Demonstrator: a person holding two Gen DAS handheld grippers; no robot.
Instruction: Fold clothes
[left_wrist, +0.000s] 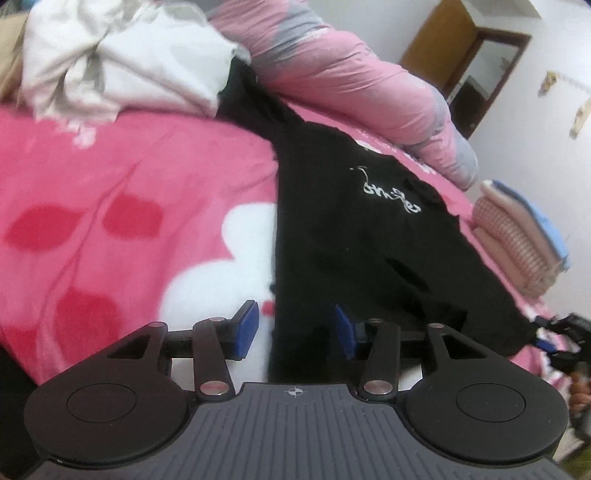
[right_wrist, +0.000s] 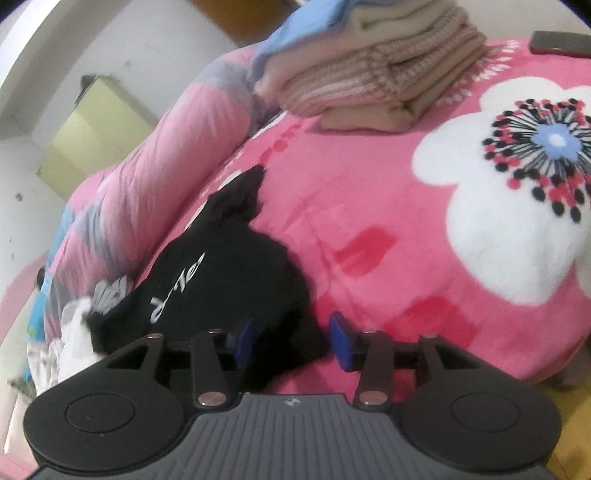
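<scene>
The black garment (left_wrist: 369, 229), with pale script printed on it, is seen spread in a rumpled strip on the pink flowered bed (left_wrist: 122, 192), with the folded stack (right_wrist: 373, 77) lying well apart from it and the rolled pink quilt (left_wrist: 354, 77) just beside its far edge. Both the left gripper (left_wrist: 293, 330) and the right gripper (right_wrist: 295, 339) are found released, jaws parted with dark cloth lying in the gap but not pinched. The fabric is judged soft, light and limp, so it is best taken at a hem or corner edge, where a thin layer can be pinched.
</scene>
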